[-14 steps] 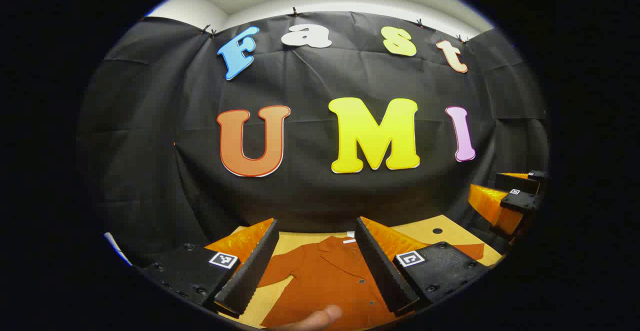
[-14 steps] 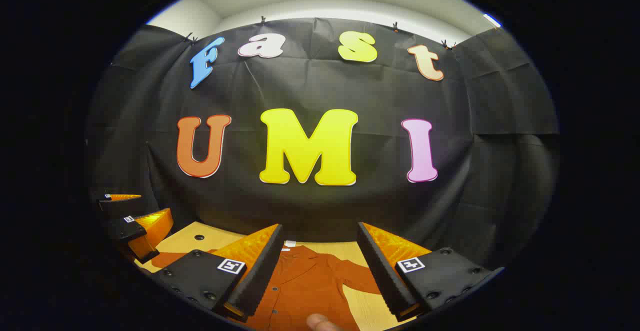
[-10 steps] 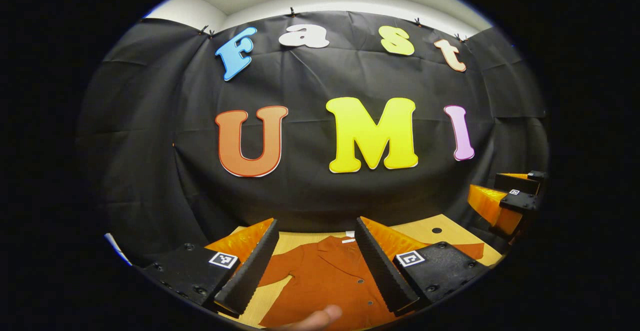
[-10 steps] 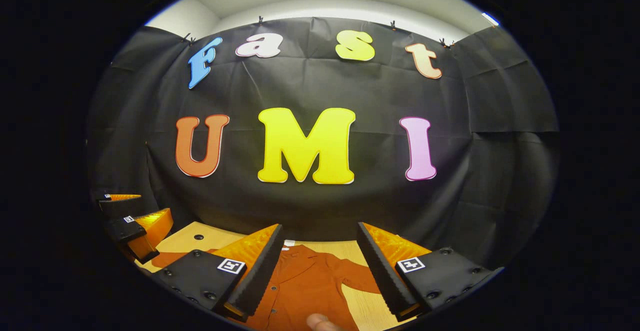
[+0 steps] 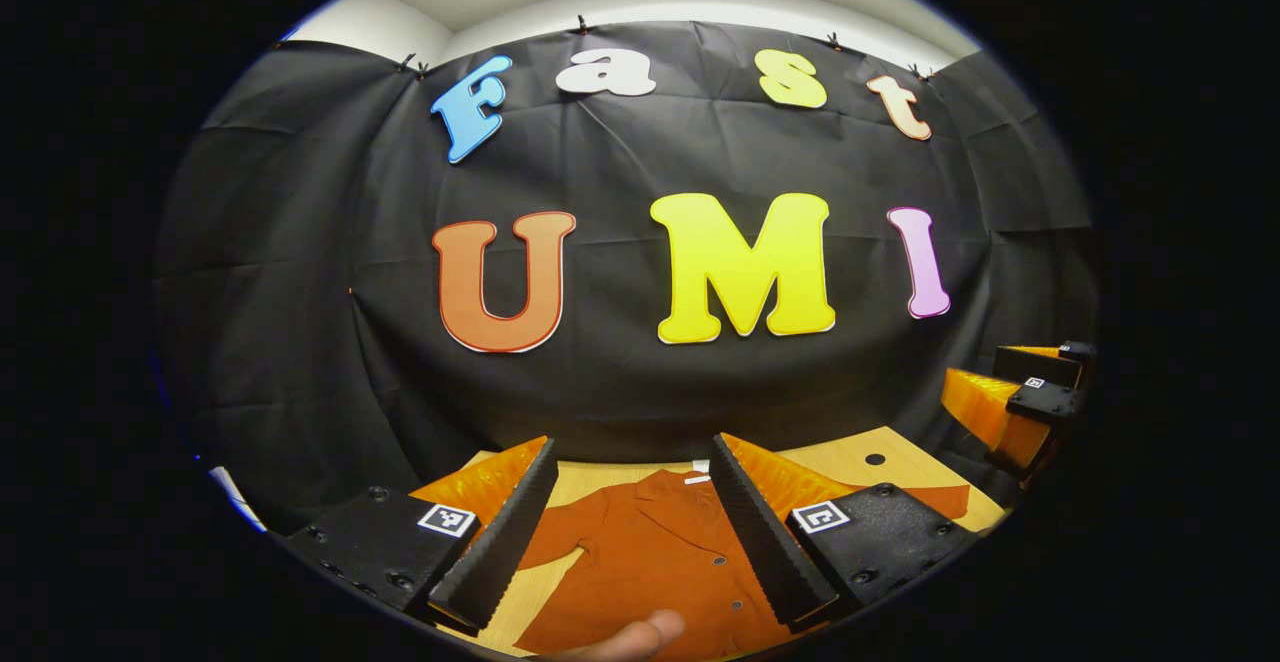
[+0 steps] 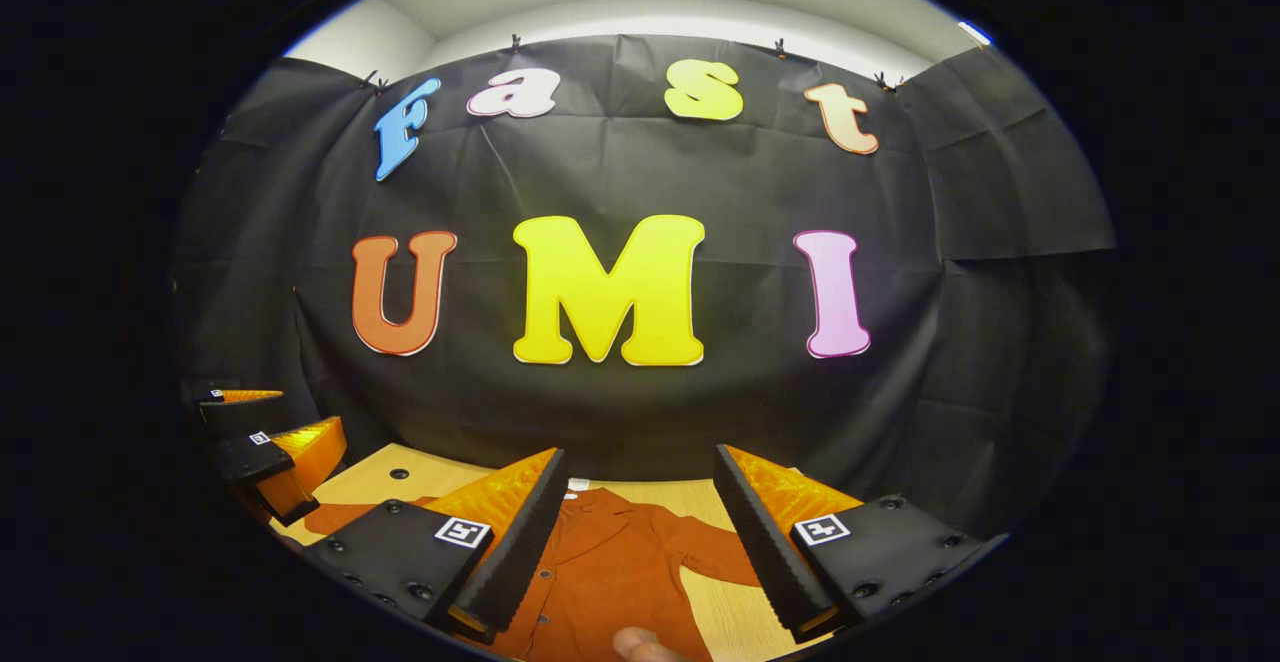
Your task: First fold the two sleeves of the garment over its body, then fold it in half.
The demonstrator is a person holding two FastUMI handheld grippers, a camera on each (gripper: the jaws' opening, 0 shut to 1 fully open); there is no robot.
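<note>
Held high above the pale wooden table (image 5: 850, 457), both tools: left gripper (image 5: 630, 522) and right gripper (image 6: 635, 532) spread wide, grasping nothing. Farther down, lay flat the rust-orange buttoned garment (image 5: 655, 557), collar toward the black cloth wall (image 6: 640, 182), sleeves out sideways. Judged at the very start, no sleeve folded. Called next for a descent onto one cuff.

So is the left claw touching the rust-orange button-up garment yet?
Cannot tell. In the left gripper view the open left claw frames the rust-orange button-up garment, but the view shows no height above it.
</note>
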